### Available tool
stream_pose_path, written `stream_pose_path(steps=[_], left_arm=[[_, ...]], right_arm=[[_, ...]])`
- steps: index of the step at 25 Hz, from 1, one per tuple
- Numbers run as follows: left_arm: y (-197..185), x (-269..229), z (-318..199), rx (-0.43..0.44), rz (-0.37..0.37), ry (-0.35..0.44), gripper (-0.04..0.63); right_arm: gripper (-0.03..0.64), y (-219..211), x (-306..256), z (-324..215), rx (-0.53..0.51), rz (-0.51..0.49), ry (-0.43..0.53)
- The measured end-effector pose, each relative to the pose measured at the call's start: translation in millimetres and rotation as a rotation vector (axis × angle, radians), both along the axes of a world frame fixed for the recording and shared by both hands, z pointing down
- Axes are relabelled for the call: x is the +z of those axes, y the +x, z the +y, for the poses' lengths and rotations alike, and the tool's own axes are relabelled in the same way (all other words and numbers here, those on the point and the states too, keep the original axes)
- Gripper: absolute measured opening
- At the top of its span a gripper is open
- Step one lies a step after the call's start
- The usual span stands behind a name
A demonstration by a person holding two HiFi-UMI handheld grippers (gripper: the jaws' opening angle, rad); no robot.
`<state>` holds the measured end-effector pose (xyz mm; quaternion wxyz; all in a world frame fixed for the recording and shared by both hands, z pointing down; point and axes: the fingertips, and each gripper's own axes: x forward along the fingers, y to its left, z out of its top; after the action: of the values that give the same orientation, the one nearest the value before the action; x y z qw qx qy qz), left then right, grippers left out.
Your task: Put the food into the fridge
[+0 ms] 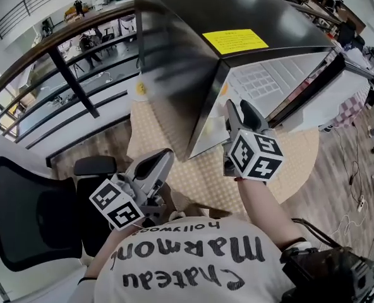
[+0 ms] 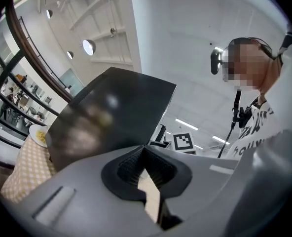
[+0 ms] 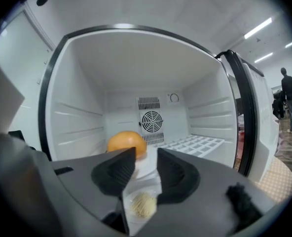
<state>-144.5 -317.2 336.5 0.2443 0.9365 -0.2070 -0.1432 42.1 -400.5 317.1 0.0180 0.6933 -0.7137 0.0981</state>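
Jaws of the right gripper (image 3: 145, 157) clamp a white plate (image 3: 145, 186) of pale food (image 3: 142, 205), level at the open mini fridge (image 3: 77, 117) for sliding in, while the left gripper (image 2: 145, 149) idles, pinched together, empty.

The person's white shirt (image 1: 187, 264), nearest in the head view, carries dark lettering that is upside down to that camera: "Chateau Marmont", with a smaller "Hollywood". The yellow label (image 1: 235, 41) on top of the fridge (image 1: 174, 74) bears print too small to read.
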Motion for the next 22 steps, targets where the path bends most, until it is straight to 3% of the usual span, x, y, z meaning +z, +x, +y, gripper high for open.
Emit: stream_pose_path(steps=[1, 2, 7, 14, 22], left_arm=[[1, 1, 3, 0.015, -0.005, 0.004, 0.003], [2, 4, 5, 0.029, -0.01, 0.006, 0.003], [4, 14, 12, 0.056, -0.004, -0.009, 0.003], [23, 9, 57, 0.056, -0.022, 0.008, 0.003], [65, 13, 152, -0.006, -0.014, 0.02, 0.003]], right_arm=[[0.082, 1, -2, 7, 0.001, -0.012, 0.012], [0.038, 2, -3, 13, 0.008, -0.02, 0.022], [0.023, 4, 7, 42, 0.004, -0.031, 0.02], [0.017, 30, 23, 105, -0.001, -0.159, 0.026], [0.015, 77, 40, 207, -0.051, -0.165, 0.019]])
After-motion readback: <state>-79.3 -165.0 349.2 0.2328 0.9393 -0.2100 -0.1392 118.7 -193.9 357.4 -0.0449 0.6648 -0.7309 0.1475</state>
